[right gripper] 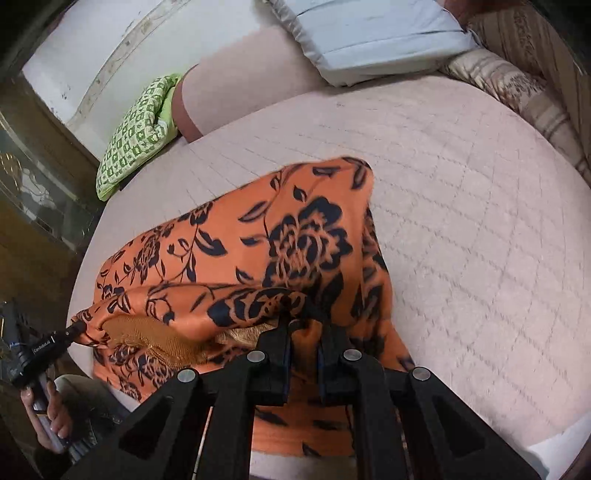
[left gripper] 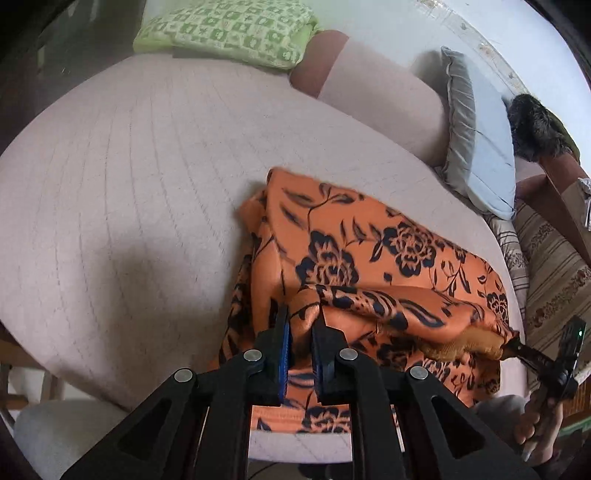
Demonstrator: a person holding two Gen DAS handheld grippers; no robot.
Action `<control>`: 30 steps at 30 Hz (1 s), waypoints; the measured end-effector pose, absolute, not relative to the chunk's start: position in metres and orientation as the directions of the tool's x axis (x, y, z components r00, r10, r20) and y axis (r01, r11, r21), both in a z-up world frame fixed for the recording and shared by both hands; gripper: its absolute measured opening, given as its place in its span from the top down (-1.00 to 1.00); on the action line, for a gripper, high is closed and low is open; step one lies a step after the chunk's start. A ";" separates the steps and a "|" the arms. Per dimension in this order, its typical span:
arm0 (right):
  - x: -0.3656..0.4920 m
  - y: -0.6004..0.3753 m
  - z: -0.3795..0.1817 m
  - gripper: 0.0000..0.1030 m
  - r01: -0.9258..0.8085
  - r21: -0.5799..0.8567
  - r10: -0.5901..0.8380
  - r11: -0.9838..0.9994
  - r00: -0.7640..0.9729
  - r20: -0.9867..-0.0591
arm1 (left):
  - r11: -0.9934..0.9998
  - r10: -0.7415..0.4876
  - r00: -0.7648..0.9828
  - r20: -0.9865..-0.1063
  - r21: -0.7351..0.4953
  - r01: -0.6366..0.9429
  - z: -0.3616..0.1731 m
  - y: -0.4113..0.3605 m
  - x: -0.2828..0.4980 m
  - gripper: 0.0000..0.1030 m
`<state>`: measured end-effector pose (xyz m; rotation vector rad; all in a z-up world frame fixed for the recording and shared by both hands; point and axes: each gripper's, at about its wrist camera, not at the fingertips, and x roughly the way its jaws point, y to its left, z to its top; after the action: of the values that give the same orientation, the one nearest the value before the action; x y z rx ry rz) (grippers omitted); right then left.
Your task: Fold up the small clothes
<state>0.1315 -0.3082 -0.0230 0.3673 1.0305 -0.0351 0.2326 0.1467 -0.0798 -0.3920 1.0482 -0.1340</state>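
The orange floral garment (left gripper: 362, 258) lies near the front edge of a pink quilted mattress (left gripper: 129, 184), its far part draped flat and its near edge lifted into a taut ridge strung between the two grippers. The left gripper (left gripper: 301, 325) has its fingers nearly closed, pinching a bunched corner of that near edge between the blue-padded pads (left gripper: 284, 354); the rest of the cloth hangs below and beside them. The right gripper (right gripper: 304, 325) likewise stands almost closed on the opposite corner of the same edge, fabric gathered between its fingers. A tan, mesh-like inner lining (right gripper: 159, 339) shows under the raised fold. Each gripper appears at the other view's margin, clamped on the cloth end. Beyond the garment, well apart from it, sit a green checked pillow (left gripper: 225, 33), a pale blue-grey cushion (left gripper: 476, 136) and a pink bolster (left gripper: 384, 96) along the wall; striped beige bedding (right gripper: 517, 85) lies to the side. Nothing lies between the garment and the open mattress surface ahead.
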 end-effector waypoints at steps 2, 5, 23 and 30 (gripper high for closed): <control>0.120 -0.309 -0.024 0.79 0.214 0.296 0.151 0.931 0.513 -0.845 | 0.918 -0.280 0.490 -0.826 -0.380 -0.115 -0.083 0.147 0.229 0.81; 0.105 -0.299 -0.010 0.80 0.186 0.287 0.132 0.940 0.575 -0.807 | 0.904 -0.298 0.549 -0.781 -0.416 -0.100 -0.061 0.147 0.218 0.82; 0.067 -0.317 0.019 -0.02 0.244 0.391 0.165 0.887 0.625 -0.763 | 0.838 -0.401 0.482 -0.779 -0.525 -0.151 -0.059 0.157 0.175 0.06; 0.096 -0.309 -0.020 0.00 0.353 0.326 0.129 0.877 0.481 -0.867 | 0.878 -0.369 0.357 -0.858 -0.448 -0.170 -0.085 0.127 0.208 -0.08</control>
<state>0.0959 -0.3085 -0.0197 0.5073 1.0721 -0.1441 0.2085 0.1273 -0.0845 -0.5144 1.2144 -0.1359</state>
